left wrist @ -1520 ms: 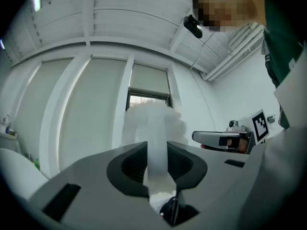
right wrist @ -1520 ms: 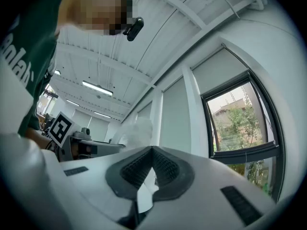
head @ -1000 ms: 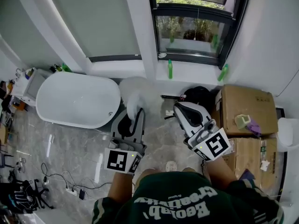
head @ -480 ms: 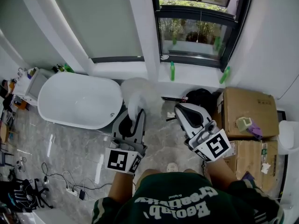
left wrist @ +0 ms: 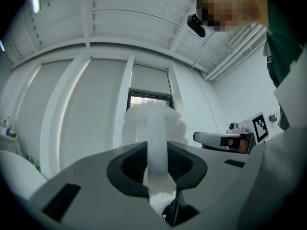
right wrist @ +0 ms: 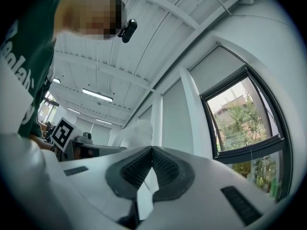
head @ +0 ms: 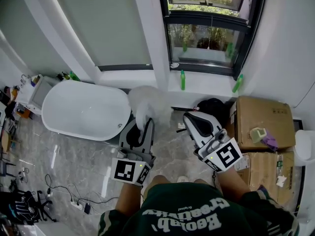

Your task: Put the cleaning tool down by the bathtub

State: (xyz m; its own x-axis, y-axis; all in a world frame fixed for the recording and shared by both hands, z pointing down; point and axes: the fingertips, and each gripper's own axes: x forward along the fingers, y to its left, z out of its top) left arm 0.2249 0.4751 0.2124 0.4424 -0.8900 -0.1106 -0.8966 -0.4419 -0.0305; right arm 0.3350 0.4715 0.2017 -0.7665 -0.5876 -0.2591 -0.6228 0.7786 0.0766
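Nearest the camera in the head view is the person's dark green shirt. Both marker-cubed tools reach forward from it over the grey marbled floor. The left claw is clamped on the pale flat handle of a white cleaning tool, a stick ending in a fluffy head. In the left gripper view the dark ribbed pads press the handle from both sides. The tool's long axis runs in line with the claw, straight away from the person. The handle end sits in the grip and the fluffy head points forward, toward the white wall pillar beside the window. The tool is carried in the air, not set down. In the head view its head lies just beside the right end of the white oval bathtub, which stands on the floor to the left. The right claw is well apart from the tool on its right. Its jaws are together, tips meeting, with nothing between them. Past it are a black bag on the floor and brown cardboard boxes to the right. Farther off, two green bottles stand on the white sill under the dark-framed window.
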